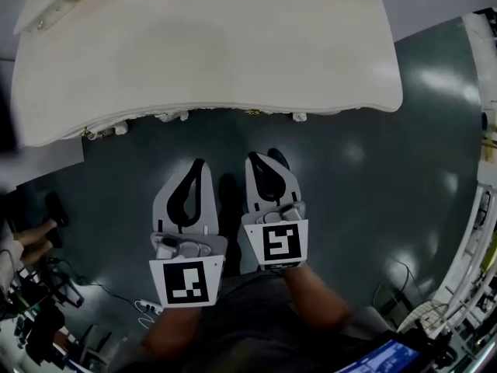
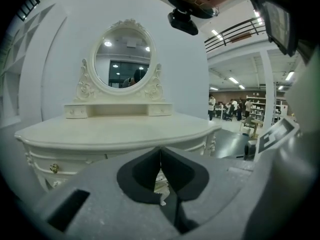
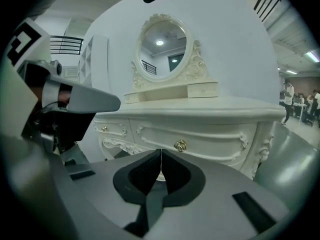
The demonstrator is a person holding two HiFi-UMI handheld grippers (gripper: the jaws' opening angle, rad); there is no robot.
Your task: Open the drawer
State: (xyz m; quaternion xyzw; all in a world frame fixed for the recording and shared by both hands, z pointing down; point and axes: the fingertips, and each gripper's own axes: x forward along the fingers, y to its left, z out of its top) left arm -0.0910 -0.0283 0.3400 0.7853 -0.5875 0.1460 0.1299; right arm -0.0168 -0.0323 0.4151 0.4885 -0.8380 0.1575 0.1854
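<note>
Drawer: the wide middle drawer (image 3: 210, 136) is in the front of the cream dressing table (image 1: 202, 45), under the top, and it is closed. It has a gold knob (image 3: 180, 145).
Right gripper: the right gripper (image 3: 161, 151) is clenched, its two jaws meet at the tips and nothing is between them. It points at the drawer front. In its own view the knob stands just above the tips and a little to the right, and does not touch them.
Left gripper: the left gripper (image 2: 160, 150) is also closed on nothing. It looks at the table's edge from lower and more to the side, and it touches no part of the table.
Both grippers together: in the head view they are side by side in front of the table's front edge, apart from it, each with its marker cube (image 1: 186, 282) toward the person.
Surface: the table top is bare and pale. An oval mirror (image 2: 122, 59) with a carved frame stands at the back, over a low shelf with small drawers (image 3: 202, 89).
Room: the floor (image 1: 349, 169) is dark green and shiny. Far behind, in a bright hall, there are people (image 2: 230, 108).
Head view only: it shows the top from above; the drawer front is hidden under the edge.
Right gripper view only: it shows the drawer face, the knob and a side drawer (image 3: 112, 129).
</note>
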